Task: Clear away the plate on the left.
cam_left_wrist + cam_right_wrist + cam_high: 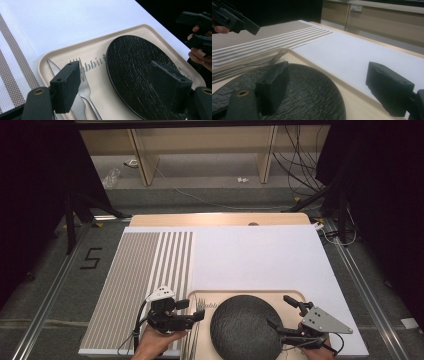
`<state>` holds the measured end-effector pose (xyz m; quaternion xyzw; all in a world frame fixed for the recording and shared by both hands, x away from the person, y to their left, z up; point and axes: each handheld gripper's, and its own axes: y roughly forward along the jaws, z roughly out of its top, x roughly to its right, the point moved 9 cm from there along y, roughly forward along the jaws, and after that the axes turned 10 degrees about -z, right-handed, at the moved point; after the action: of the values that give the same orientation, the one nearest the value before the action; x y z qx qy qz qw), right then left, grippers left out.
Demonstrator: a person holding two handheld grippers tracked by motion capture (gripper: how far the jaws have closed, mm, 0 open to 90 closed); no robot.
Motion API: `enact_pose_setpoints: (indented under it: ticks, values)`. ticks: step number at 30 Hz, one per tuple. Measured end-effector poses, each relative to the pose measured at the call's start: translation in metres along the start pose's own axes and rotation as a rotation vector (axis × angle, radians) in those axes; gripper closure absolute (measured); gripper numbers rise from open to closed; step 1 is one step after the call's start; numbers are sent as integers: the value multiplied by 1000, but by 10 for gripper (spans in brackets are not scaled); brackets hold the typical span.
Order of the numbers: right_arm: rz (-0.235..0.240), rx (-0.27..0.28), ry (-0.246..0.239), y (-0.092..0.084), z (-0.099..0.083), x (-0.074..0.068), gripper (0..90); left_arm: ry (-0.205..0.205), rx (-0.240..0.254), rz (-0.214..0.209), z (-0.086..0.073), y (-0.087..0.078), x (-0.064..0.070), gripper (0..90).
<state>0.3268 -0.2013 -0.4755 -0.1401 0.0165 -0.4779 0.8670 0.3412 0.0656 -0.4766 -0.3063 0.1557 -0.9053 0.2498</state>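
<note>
While fork lies below left tongs (open), plate beside

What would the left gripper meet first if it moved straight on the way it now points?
Probably the black plate on the beige tray. The left gripper is open and aims at its left part, though depth is unclear; the fork lies just beside that line.

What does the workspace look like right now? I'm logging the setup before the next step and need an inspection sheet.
Surface: white table; striped placemat at left.
Job's things: beige tray holds black plate; fork and knife lie left of it.
Clutter: nothing seen.
Grippers: left gripper open above the tray, empty; right gripper open at the plate's right edge, empty.
Cables: one trails from left gripper; more on the floor.
Surroundings: wooden shelving, dark curtains.
</note>
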Motion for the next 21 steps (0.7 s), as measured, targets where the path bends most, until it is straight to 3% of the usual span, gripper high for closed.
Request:
enact_pose_setpoints:
  ticks: [21]
  values:
    - [0,1,-1,0,0,0,199,182,123,-6,11,-18,3,220]
